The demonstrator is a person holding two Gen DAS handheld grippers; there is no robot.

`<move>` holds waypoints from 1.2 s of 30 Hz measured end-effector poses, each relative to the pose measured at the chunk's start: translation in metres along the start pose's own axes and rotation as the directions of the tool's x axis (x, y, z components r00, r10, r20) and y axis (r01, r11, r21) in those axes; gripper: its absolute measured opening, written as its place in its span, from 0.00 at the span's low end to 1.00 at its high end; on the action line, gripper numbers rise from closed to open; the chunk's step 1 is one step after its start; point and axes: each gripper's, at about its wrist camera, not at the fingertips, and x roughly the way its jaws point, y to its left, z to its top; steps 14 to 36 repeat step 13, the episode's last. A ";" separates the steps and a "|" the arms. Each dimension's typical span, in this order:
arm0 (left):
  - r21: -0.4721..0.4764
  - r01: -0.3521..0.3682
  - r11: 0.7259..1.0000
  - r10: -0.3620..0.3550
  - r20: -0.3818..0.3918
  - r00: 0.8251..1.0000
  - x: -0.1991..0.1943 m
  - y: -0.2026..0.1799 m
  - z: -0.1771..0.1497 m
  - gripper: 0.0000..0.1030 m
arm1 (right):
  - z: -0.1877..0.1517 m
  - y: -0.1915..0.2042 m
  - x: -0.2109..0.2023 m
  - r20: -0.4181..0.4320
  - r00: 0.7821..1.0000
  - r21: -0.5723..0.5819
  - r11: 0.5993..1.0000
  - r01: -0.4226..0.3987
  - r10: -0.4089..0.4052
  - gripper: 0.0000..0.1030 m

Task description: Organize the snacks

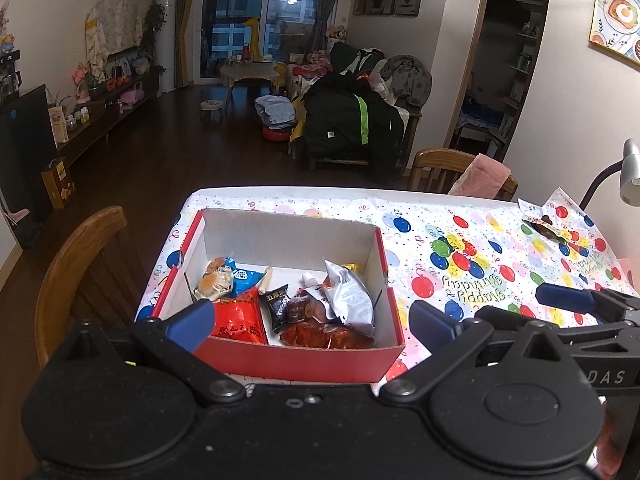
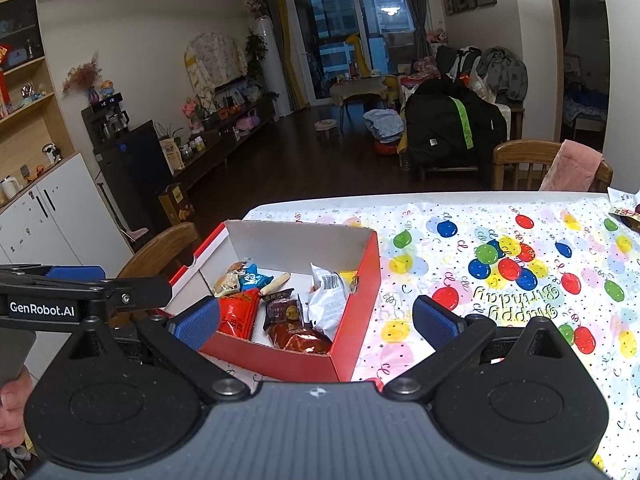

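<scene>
A red cardboard box (image 1: 304, 360) (image 2: 360, 280) with a white inside stands on the table's near left part. It holds several snack packets: a red one (image 1: 238, 318) (image 2: 236, 312), a silver one (image 1: 350, 294) (image 2: 326, 300), a blue one (image 1: 244, 278), dark brown ones (image 2: 298, 336). My left gripper (image 1: 312, 322) is open just in front of the box, empty. My right gripper (image 2: 316, 320) is open too, over the box's near right corner, empty. A dark snack packet (image 1: 544, 226) (image 2: 630, 216) lies at the table's far right.
A balloon-print cloth (image 1: 480, 264) (image 2: 500, 280) covers the table. Wooden chairs stand at the left (image 1: 76, 264) and at the far side (image 1: 444, 168), the far one with a pink towel (image 1: 482, 176). A grey lamp (image 1: 628, 172) stands at the right.
</scene>
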 end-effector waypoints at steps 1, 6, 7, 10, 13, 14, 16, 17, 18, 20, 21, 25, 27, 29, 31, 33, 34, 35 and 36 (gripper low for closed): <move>0.001 -0.002 1.000 0.002 -0.001 1.000 0.000 0.000 -0.001 1.00 | -0.001 0.000 0.000 -0.001 1.000 0.001 1.000 -0.001 0.001 1.00; -0.002 -0.011 1.000 0.011 -0.003 1.000 -0.001 0.001 -0.005 1.00 | -0.003 0.001 -0.001 -0.006 1.000 0.007 1.000 -0.003 0.003 1.00; -0.004 -0.010 1.000 0.010 -0.004 1.000 -0.001 0.001 -0.005 1.00 | -0.004 0.000 -0.001 -0.005 1.000 0.009 1.000 -0.002 0.002 1.00; -0.011 -0.001 1.000 0.001 -0.005 1.000 0.000 0.001 -0.007 1.00 | -0.006 -0.003 -0.003 -0.005 1.000 0.016 1.000 0.004 -0.004 1.00; 0.008 0.010 1.000 -0.010 0.004 1.000 0.001 -0.005 -0.008 1.00 | -0.008 -0.009 -0.004 -0.009 1.000 0.030 0.999 0.015 -0.015 1.00; 0.008 0.010 1.000 -0.010 0.004 1.000 0.001 -0.005 -0.008 1.00 | -0.008 -0.009 -0.004 -0.009 1.000 0.030 0.999 0.015 -0.015 1.00; 0.008 0.010 1.000 -0.010 0.004 1.000 0.001 -0.005 -0.008 1.00 | -0.008 -0.009 -0.004 -0.009 1.000 0.030 0.999 0.015 -0.015 1.00; 0.008 0.010 1.000 -0.010 0.004 1.000 0.001 -0.005 -0.008 1.00 | -0.008 -0.009 -0.004 -0.009 1.000 0.030 0.999 0.015 -0.015 1.00; 0.008 0.010 1.000 -0.010 0.004 1.000 0.001 -0.005 -0.008 1.00 | -0.008 -0.009 -0.004 -0.009 1.000 0.030 0.999 0.015 -0.015 1.00; 0.008 0.010 1.000 -0.010 0.004 1.000 0.001 -0.005 -0.008 1.00 | -0.008 -0.009 -0.004 -0.009 1.000 0.030 0.999 0.015 -0.015 1.00; 0.008 0.010 1.000 -0.010 0.004 1.000 0.001 -0.005 -0.008 1.00 | -0.008 -0.009 -0.004 -0.009 1.000 0.030 0.999 0.015 -0.015 1.00; 0.008 0.010 1.000 -0.010 0.004 1.000 0.001 -0.005 -0.008 1.00 | -0.008 -0.009 -0.004 -0.009 1.000 0.030 0.999 0.015 -0.015 1.00; 0.008 0.010 1.000 -0.010 0.004 1.000 0.001 -0.005 -0.008 1.00 | -0.008 -0.009 -0.004 -0.009 1.000 0.030 0.999 0.015 -0.015 1.00; 0.008 0.010 1.000 -0.010 0.004 1.000 0.001 -0.005 -0.008 1.00 | -0.008 -0.009 -0.004 -0.009 1.000 0.030 0.999 0.015 -0.015 1.00; 0.008 0.010 1.000 -0.010 0.004 1.000 0.001 -0.005 -0.008 1.00 | -0.008 -0.009 -0.004 -0.009 1.000 0.030 0.999 0.015 -0.015 1.00; 0.008 0.010 1.000 -0.010 0.004 1.000 0.001 -0.005 -0.008 1.00 | -0.008 -0.009 -0.004 -0.009 1.000 0.030 0.999 0.015 -0.015 1.00; 0.008 0.010 1.000 -0.010 0.004 1.000 0.001 -0.005 -0.008 1.00 | -0.008 -0.009 -0.004 -0.009 1.000 0.030 0.999 0.015 -0.015 1.00; 0.008 0.010 1.000 -0.010 0.004 1.000 0.001 -0.005 -0.008 1.00 | -0.008 -0.009 -0.004 -0.009 1.000 0.030 0.999 0.015 -0.015 1.00; 0.008 0.010 1.000 -0.010 0.004 1.000 0.001 -0.005 -0.008 1.00 | -0.008 -0.009 -0.004 -0.009 1.000 0.030 0.999 0.015 -0.015 1.00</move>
